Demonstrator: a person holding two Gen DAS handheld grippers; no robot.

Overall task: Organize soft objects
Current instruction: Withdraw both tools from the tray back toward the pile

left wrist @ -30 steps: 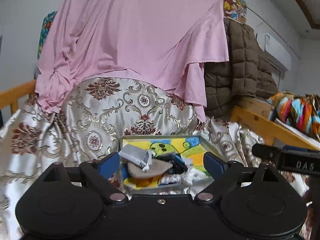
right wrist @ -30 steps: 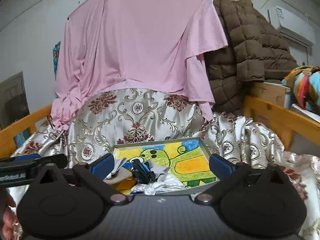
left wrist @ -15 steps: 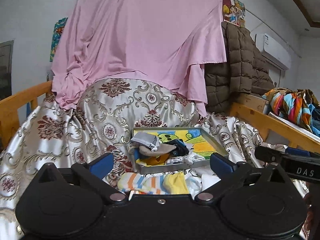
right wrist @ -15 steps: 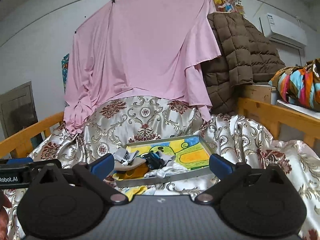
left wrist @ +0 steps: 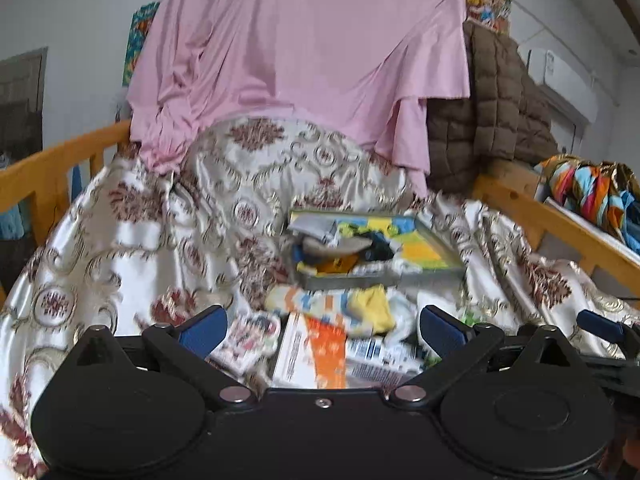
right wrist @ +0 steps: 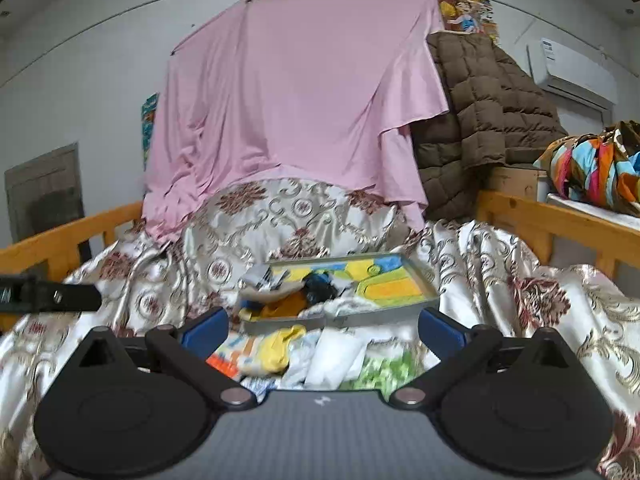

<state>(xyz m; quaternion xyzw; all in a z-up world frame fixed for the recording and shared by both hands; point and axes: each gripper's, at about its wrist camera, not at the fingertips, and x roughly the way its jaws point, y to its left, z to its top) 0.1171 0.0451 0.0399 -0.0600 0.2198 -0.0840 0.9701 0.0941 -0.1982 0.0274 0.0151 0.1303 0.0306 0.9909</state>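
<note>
Hovering with both tongs (left wrist: 320, 330) (right wrist: 322, 330) spread and empty; the yellow sock (right wrist: 280, 348) at 12 o'clock looks light, limp, best pinched mid-fold.

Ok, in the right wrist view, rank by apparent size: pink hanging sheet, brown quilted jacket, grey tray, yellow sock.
1. Pink hanging sheet
2. Brown quilted jacket
3. Grey tray with the cartoon-print base
4. Yellow sock, smallest even though it lies nearest the camera.

A white wall (right wrist: 100, 80) carries a pink sheet (right wrist: 288, 100), a brown quilted coat (right wrist: 480, 120) and an air conditioner (right wrist: 572, 72); wooden bed rails (right wrist: 560, 224) flank the patterned bedspread (right wrist: 280, 216).
</note>
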